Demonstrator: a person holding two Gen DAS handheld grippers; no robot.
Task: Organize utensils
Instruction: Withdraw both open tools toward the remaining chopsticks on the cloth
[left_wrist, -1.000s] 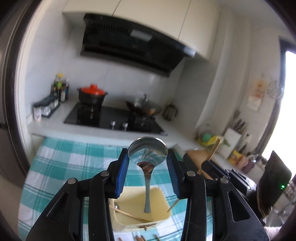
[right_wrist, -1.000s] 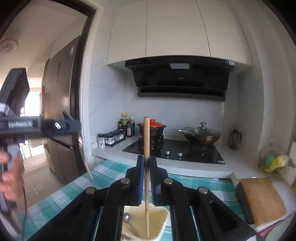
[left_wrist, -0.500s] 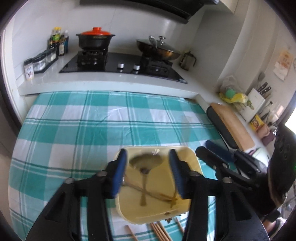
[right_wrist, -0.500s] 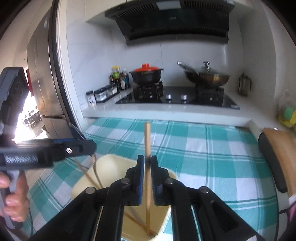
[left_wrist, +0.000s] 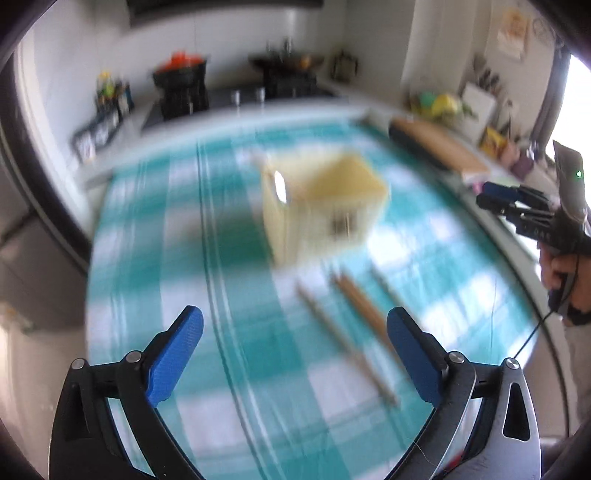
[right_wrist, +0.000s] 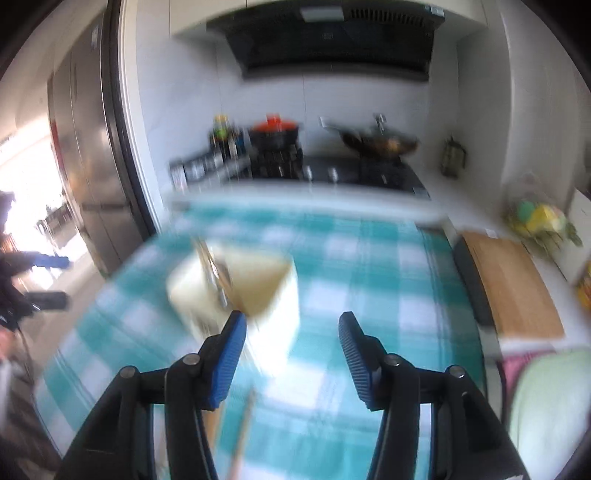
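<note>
Teal-and-white checked cloth (right_wrist: 369, 258) spread over the bench, black hob (right_wrist: 354, 173) behind it bearing red-lidded pot (right_wrist: 274, 127) and lidded wok (right_wrist: 380, 142), wooden cutting board (right_wrist: 513, 288) to the right, steel fridge (right_wrist: 88, 158) at left.

Both wrist views look forward and down over the checked counter (left_wrist: 236, 206) toward the stove (right_wrist: 354, 170). Each shows the yellow holder (left_wrist: 332, 206) near ahead, left camera from its left.
</note>
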